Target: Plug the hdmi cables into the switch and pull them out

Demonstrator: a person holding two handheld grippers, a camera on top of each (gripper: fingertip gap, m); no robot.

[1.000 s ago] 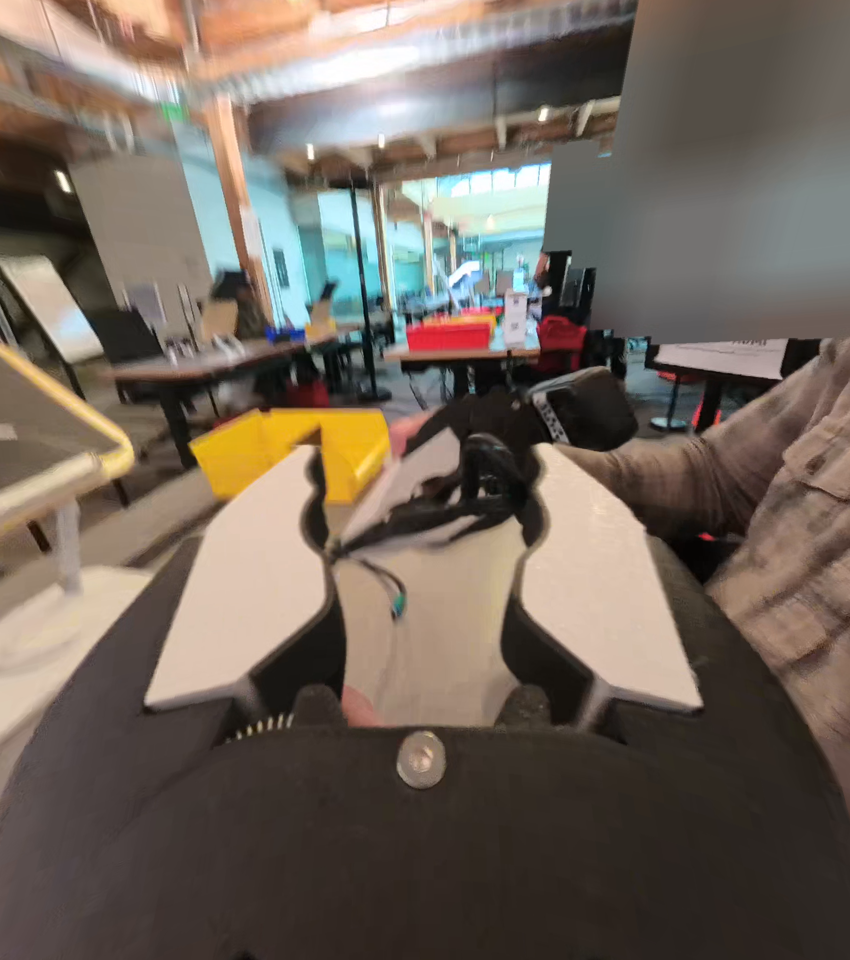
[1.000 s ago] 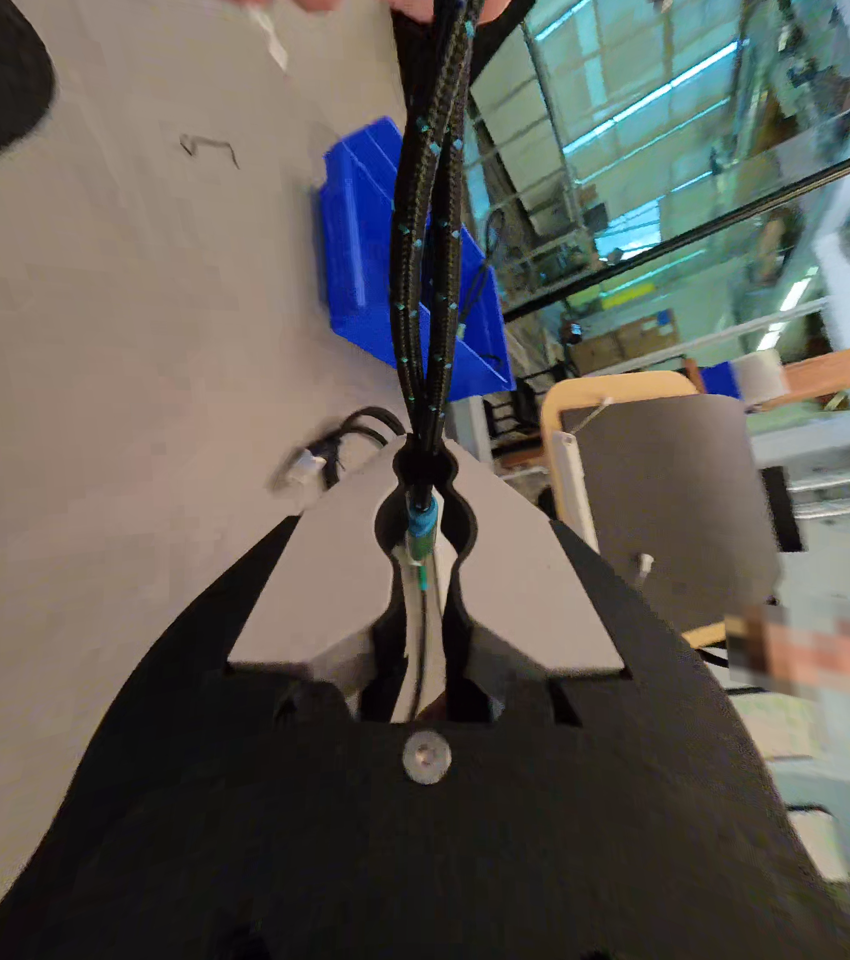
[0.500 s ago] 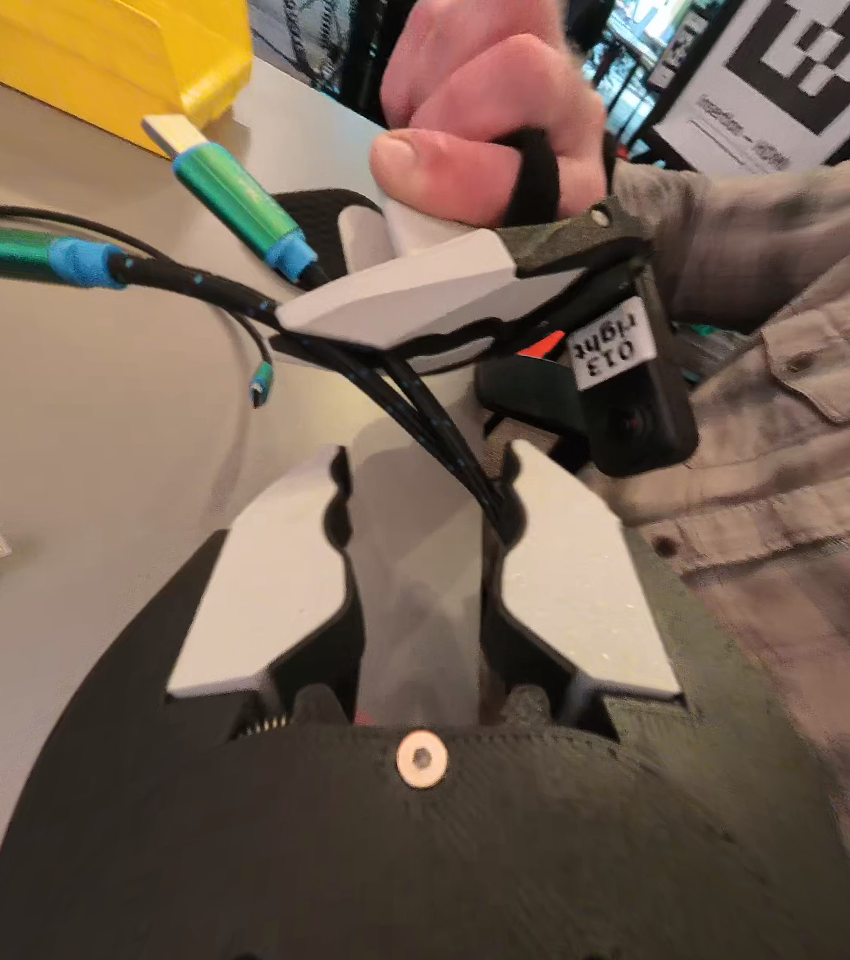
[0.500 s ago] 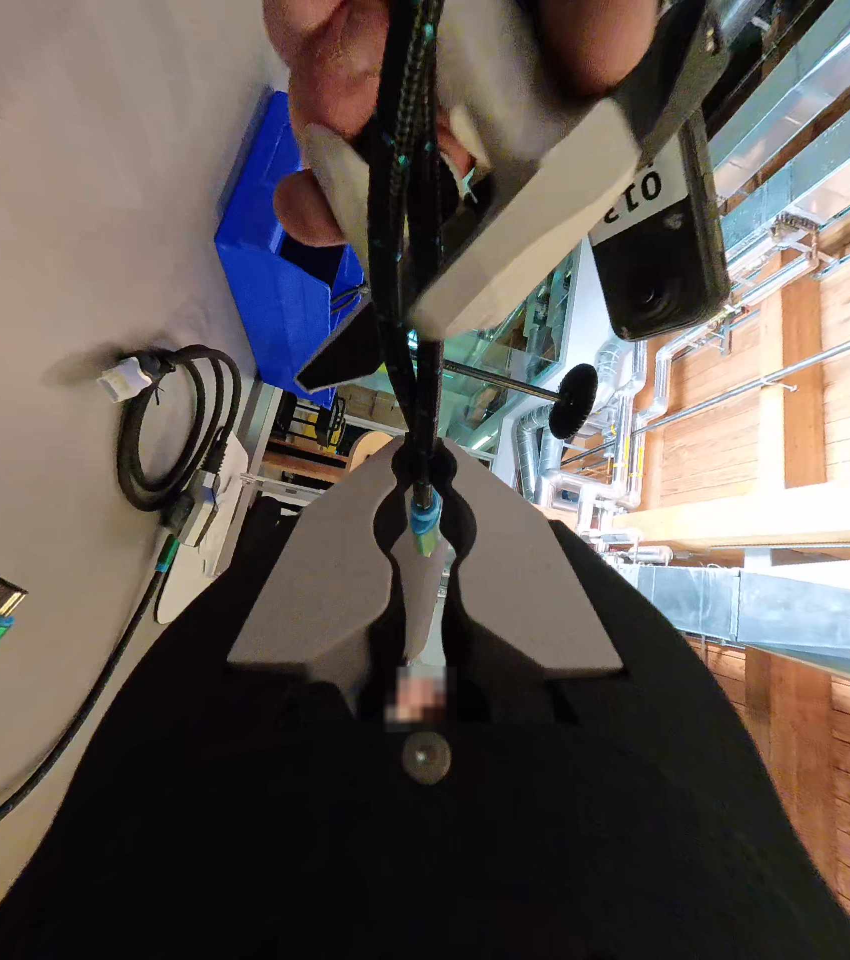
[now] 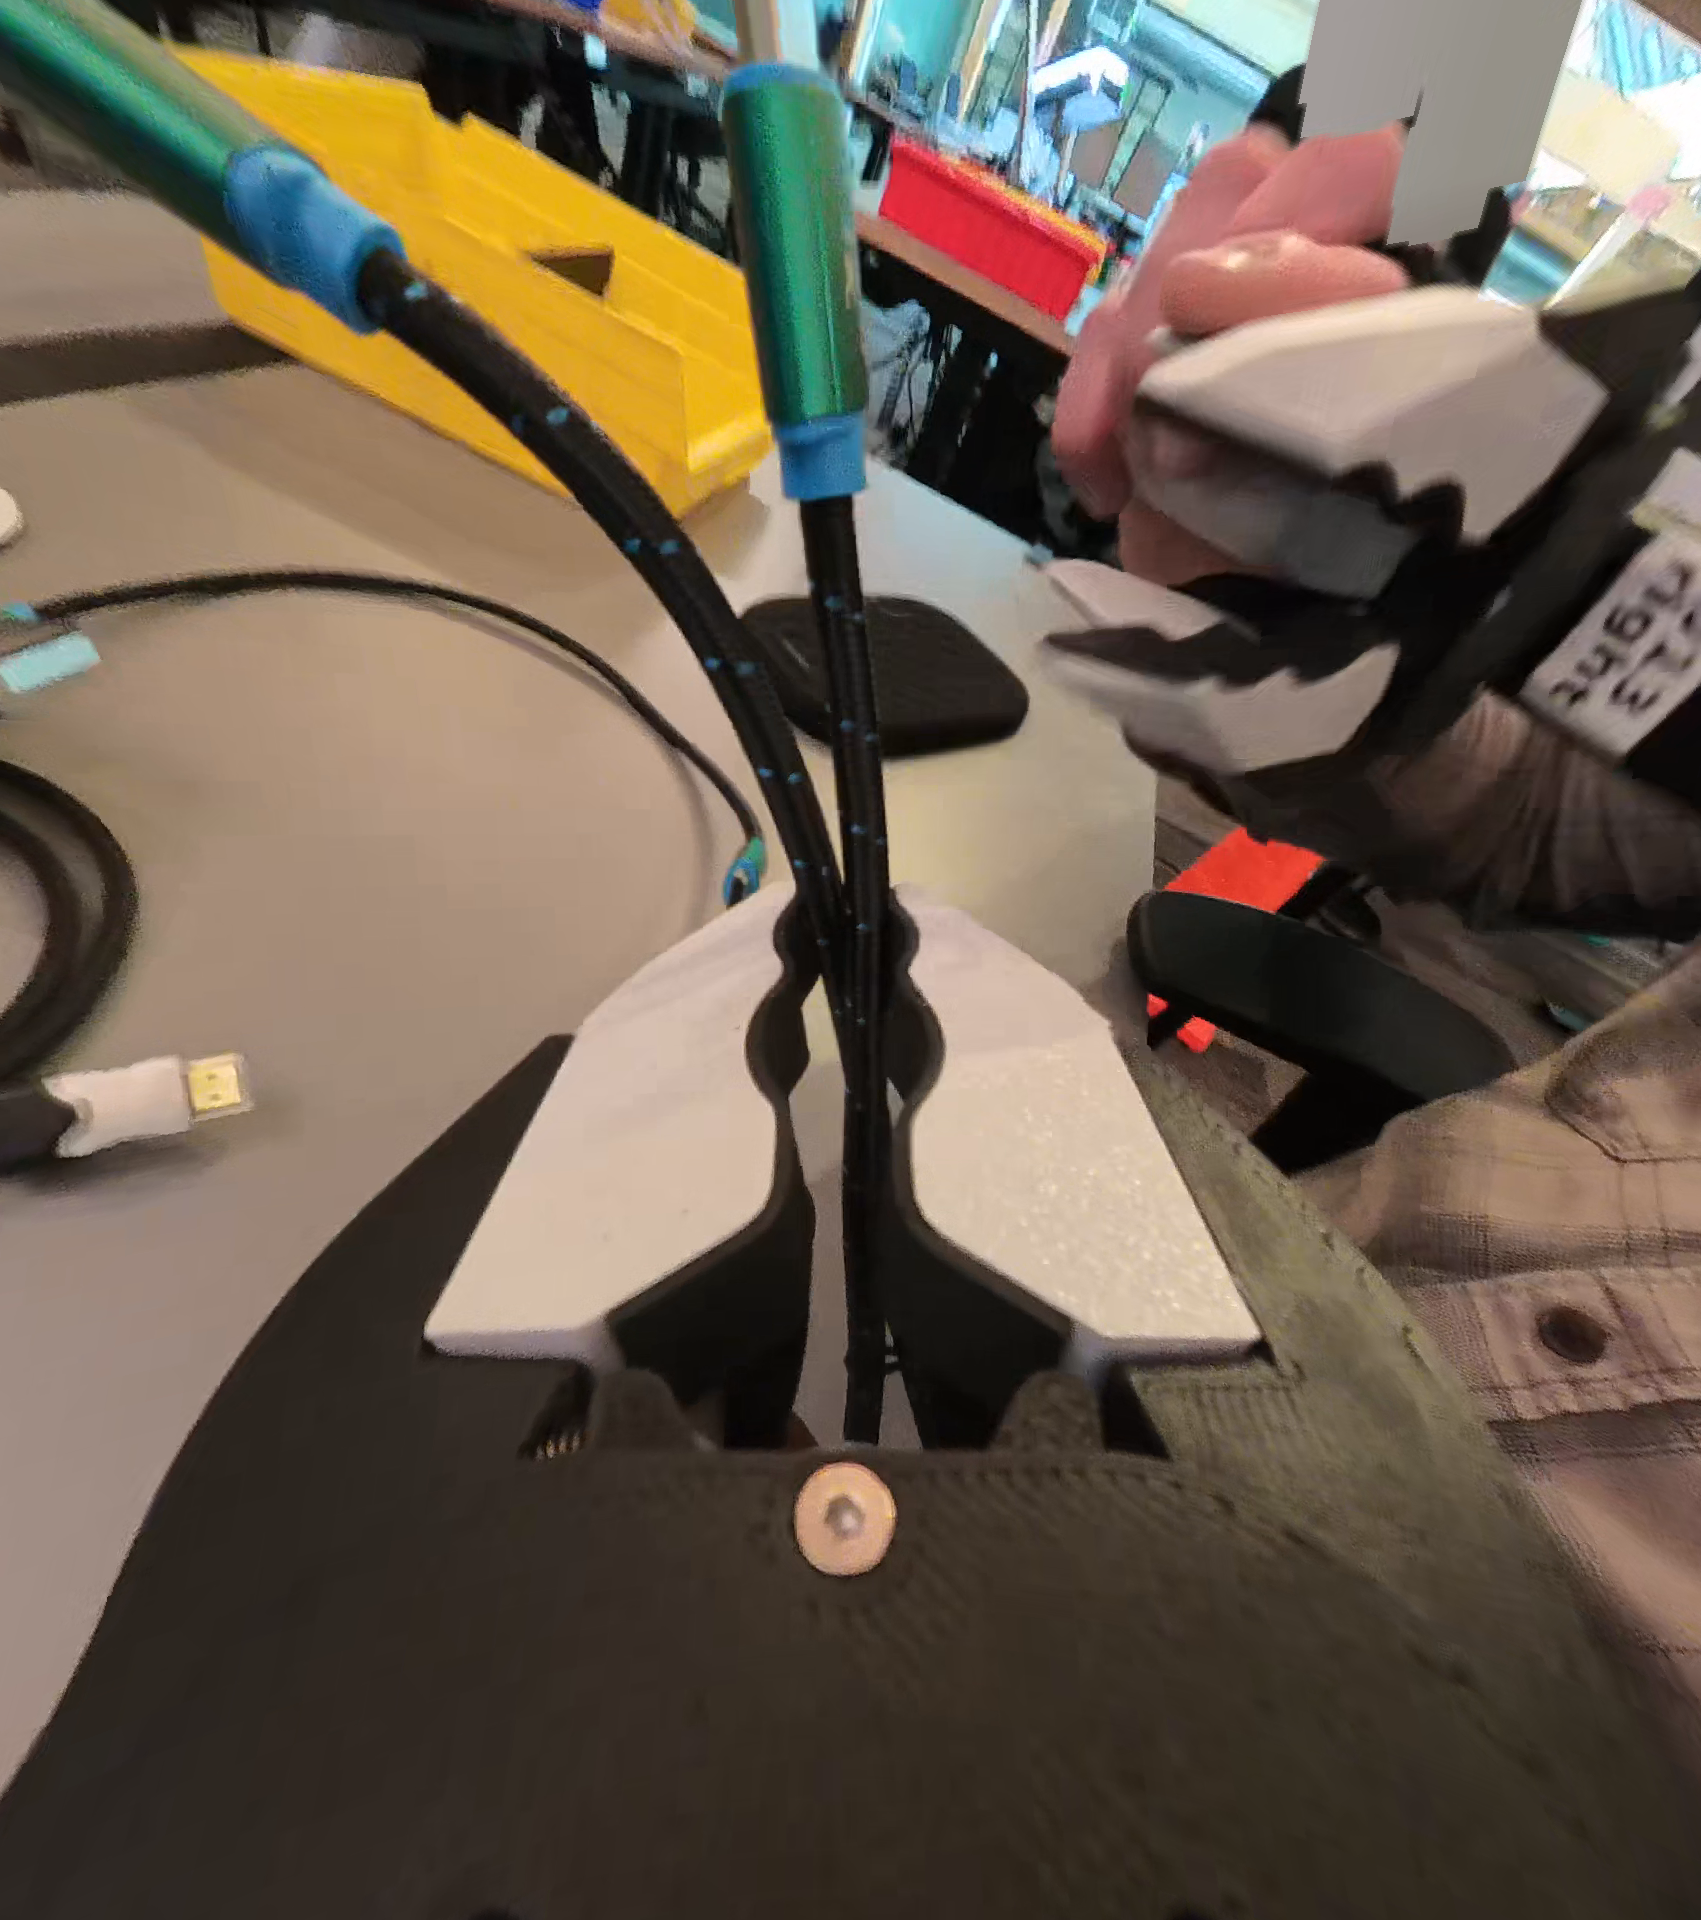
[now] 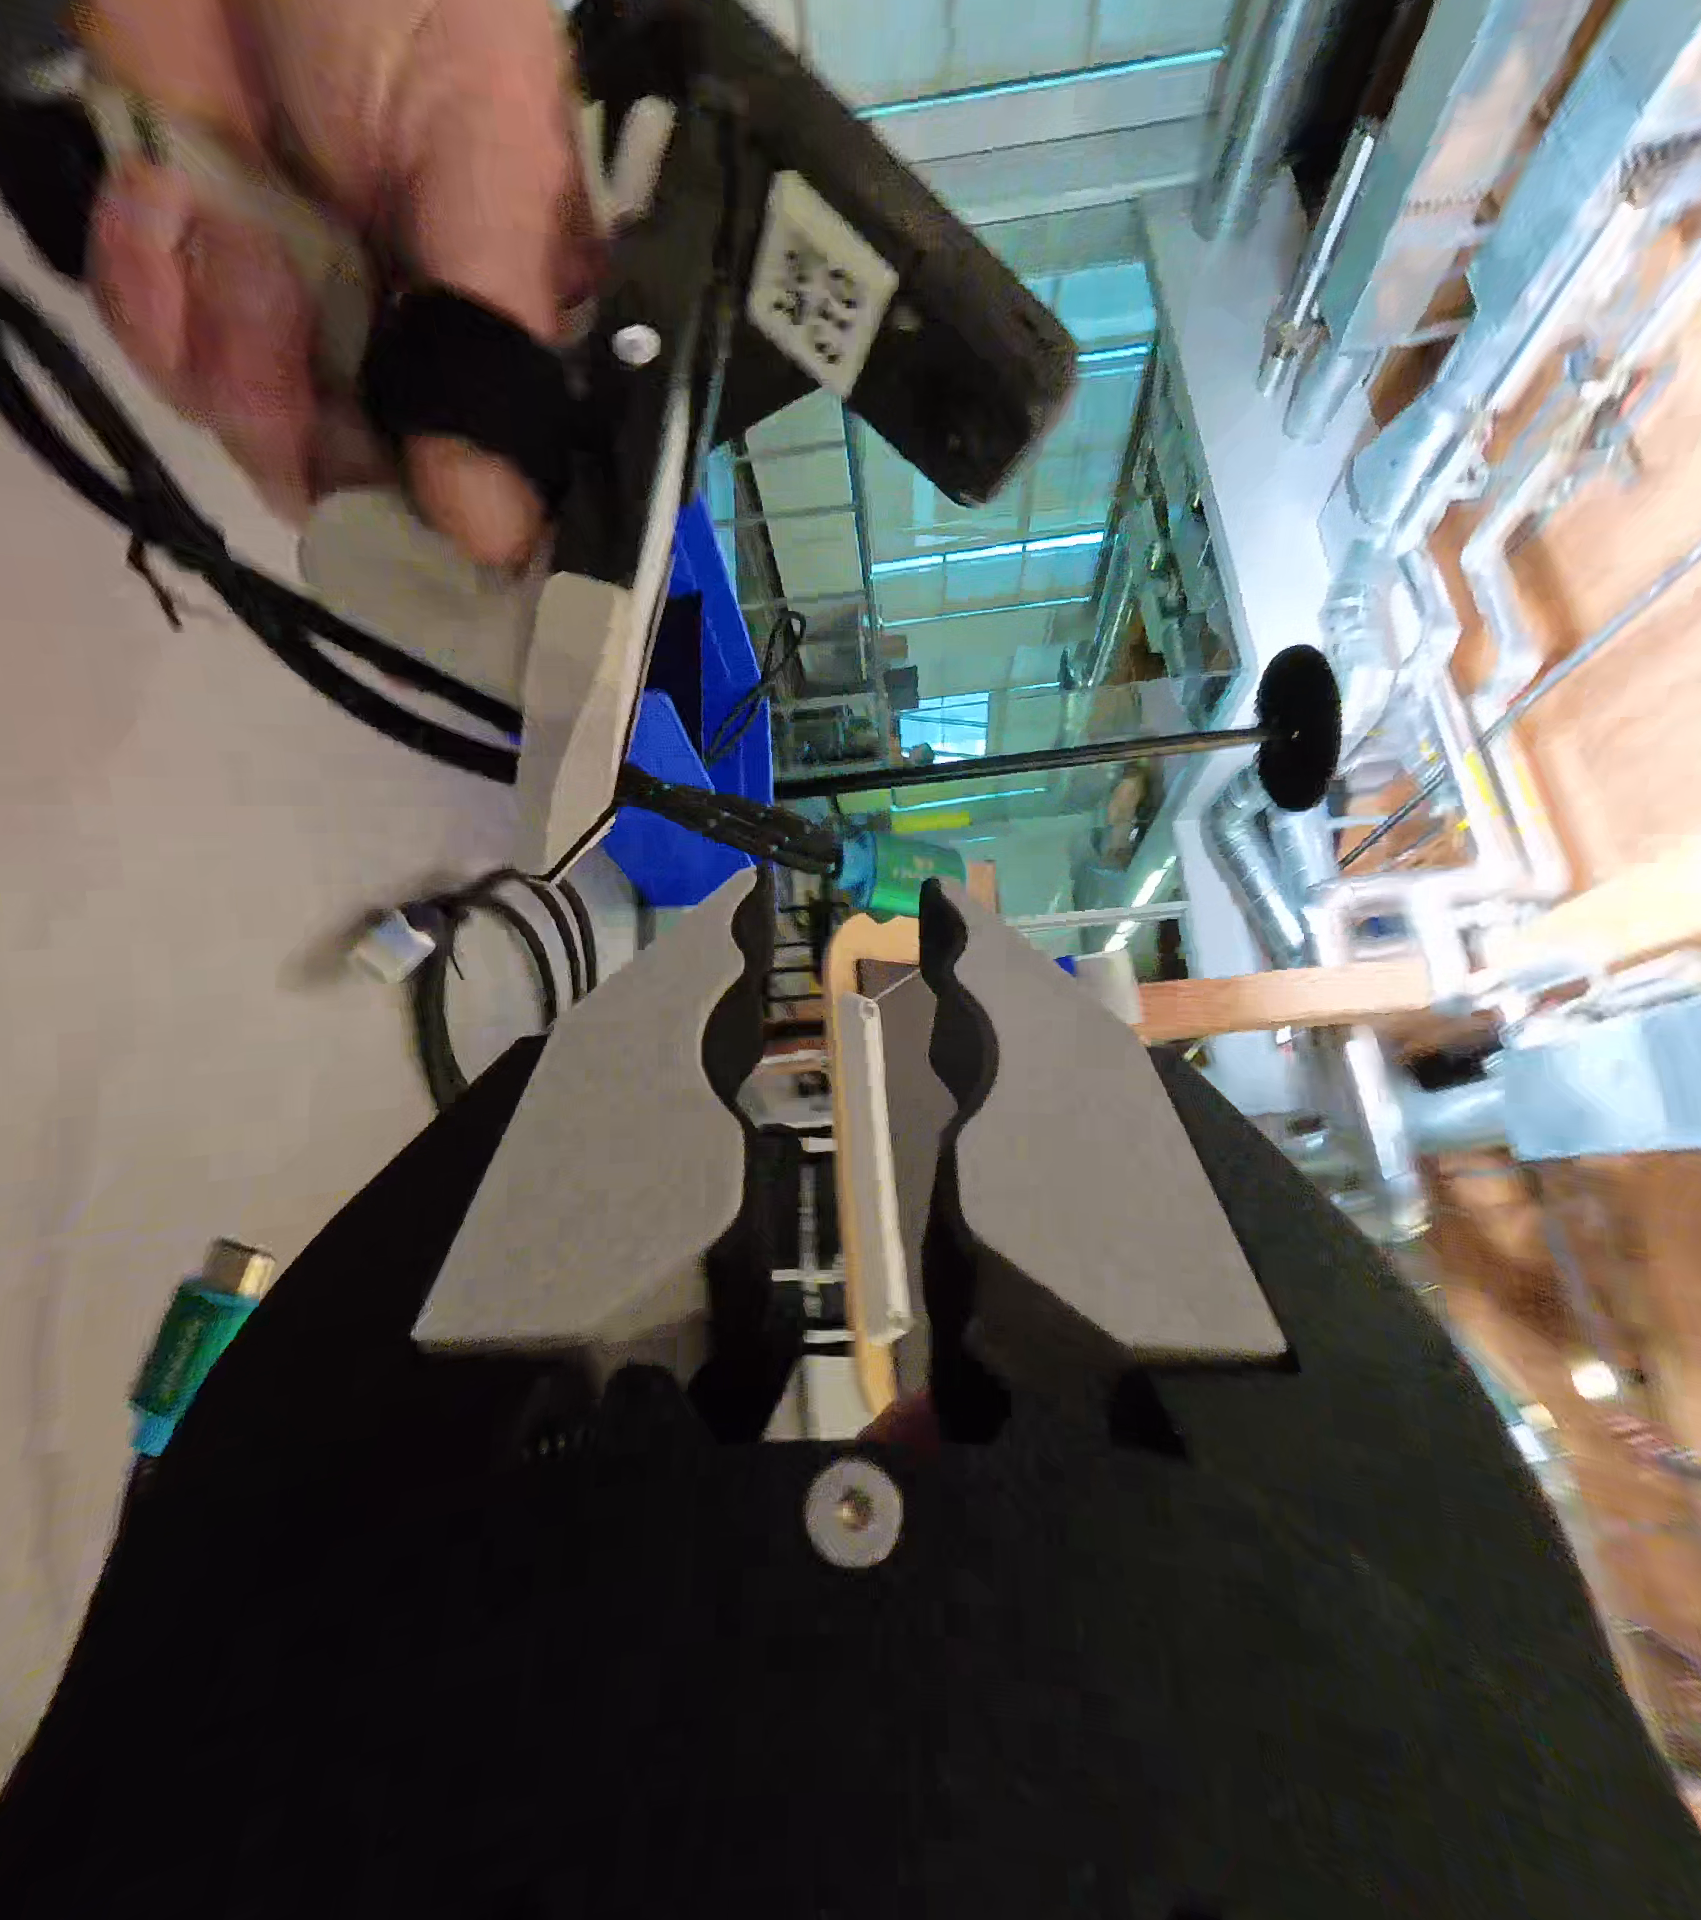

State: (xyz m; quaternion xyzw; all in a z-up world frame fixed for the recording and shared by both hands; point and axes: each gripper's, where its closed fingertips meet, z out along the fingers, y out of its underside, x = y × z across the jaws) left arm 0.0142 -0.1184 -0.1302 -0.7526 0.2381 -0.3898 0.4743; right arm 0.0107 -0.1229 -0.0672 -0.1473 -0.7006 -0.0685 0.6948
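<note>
HDMI cables [image 5: 851,831], two braided black ones with green metal plugs and blue collars, are pinched side by side in the left gripper [image 5: 846,925], its white fingers [image 5: 659,1122] squeezed together on them near the tips. One plug [image 5: 799,281] sticks straight up, the other plug [image 5: 150,135] leans off to the upper left. The right gripper [image 6: 838,904] has its jaws spread apart with nothing between them; in the left wrist view it floats off to the right [image 5: 1272,582], above the table edge and well clear of the cables. A yellow bin [image 5: 513,270] sits at the back of the grey table [image 5: 358,831], can't tell what's inside. A blue bin [image 6: 690,769] shows in the right wrist view, contents also hidden. On the table there's a flat black pad [image 5: 898,675], a coiled black cable [image 5: 4,935] with a white-tipped connector [image 5: 150,1091], and another green plug [image 6: 191,1340] lying loose. Behind it all is a workshop space with wooden beams, ducts and more tables. Person's plaid sleeve [image 5: 1604,1195] is at right.
</note>
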